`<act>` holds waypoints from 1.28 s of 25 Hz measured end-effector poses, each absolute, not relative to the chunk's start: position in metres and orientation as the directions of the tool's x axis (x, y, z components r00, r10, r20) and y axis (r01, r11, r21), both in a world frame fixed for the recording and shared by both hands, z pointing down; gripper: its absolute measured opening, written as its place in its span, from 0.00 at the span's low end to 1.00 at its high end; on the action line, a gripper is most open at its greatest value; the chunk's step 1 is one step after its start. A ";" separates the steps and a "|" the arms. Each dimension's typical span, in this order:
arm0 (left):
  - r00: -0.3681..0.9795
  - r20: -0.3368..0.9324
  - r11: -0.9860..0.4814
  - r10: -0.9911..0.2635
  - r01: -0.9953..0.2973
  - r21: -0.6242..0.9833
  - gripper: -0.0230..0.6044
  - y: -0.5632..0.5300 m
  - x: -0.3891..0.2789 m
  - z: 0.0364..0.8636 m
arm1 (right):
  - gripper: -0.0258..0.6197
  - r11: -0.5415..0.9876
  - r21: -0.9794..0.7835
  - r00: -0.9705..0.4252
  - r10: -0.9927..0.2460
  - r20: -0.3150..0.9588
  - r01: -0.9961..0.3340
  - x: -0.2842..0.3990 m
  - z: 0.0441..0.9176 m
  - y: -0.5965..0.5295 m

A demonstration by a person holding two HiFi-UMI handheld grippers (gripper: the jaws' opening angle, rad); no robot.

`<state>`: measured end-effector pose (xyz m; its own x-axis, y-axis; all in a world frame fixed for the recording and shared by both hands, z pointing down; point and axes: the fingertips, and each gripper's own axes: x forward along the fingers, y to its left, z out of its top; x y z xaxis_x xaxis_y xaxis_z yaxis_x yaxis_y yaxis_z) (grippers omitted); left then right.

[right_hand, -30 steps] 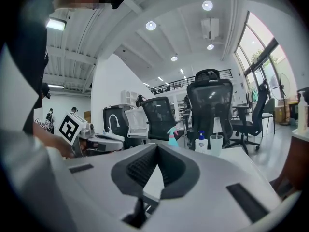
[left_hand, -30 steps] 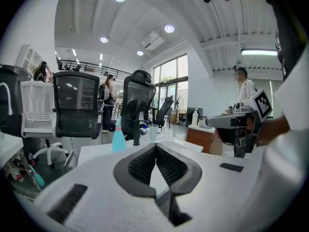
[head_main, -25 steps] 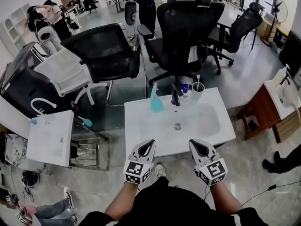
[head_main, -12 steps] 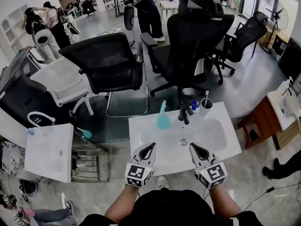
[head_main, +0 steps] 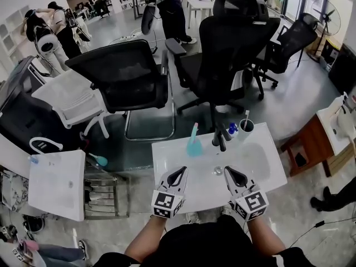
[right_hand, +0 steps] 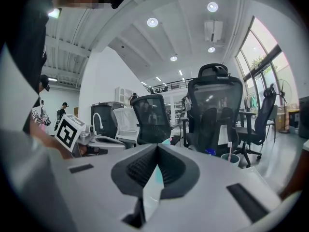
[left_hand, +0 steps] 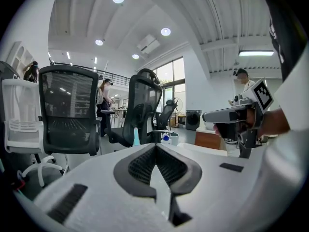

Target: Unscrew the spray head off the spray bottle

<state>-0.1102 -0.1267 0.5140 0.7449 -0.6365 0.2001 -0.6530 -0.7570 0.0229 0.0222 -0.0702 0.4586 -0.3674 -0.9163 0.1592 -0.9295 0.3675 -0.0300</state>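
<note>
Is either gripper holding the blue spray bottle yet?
No, the spray bottle stands on the sink, beyond the left gripper and right gripper.

- My left tongs (head_main: 179, 171) are held out low in front of me, jaws pressed together with nothing between them.
- My right tongs (head_main: 229, 172) are alongside, apart from the left, jaws also together and empty.
- Both point forward, nearly level, tips angled slightly toward each other.
- My left forearm (head_main: 146, 239) and right forearm (head_main: 261, 237) are bare, one reaching out behind each pair of tongs.
</note>
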 end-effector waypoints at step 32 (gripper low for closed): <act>0.563 0.336 -0.583 -0.755 -0.811 0.050 0.93 -0.210 -0.049 0.609 | 0.05 0.530 -0.106 -0.538 -0.802 0.261 -0.842 0.084 0.507 -0.130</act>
<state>-0.0493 -0.2101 0.6095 0.5634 -0.7549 0.3357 -0.8109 -0.5831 0.0496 0.0836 -0.1300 0.5069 -0.5375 -0.8018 0.2612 -0.8416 0.5296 -0.1063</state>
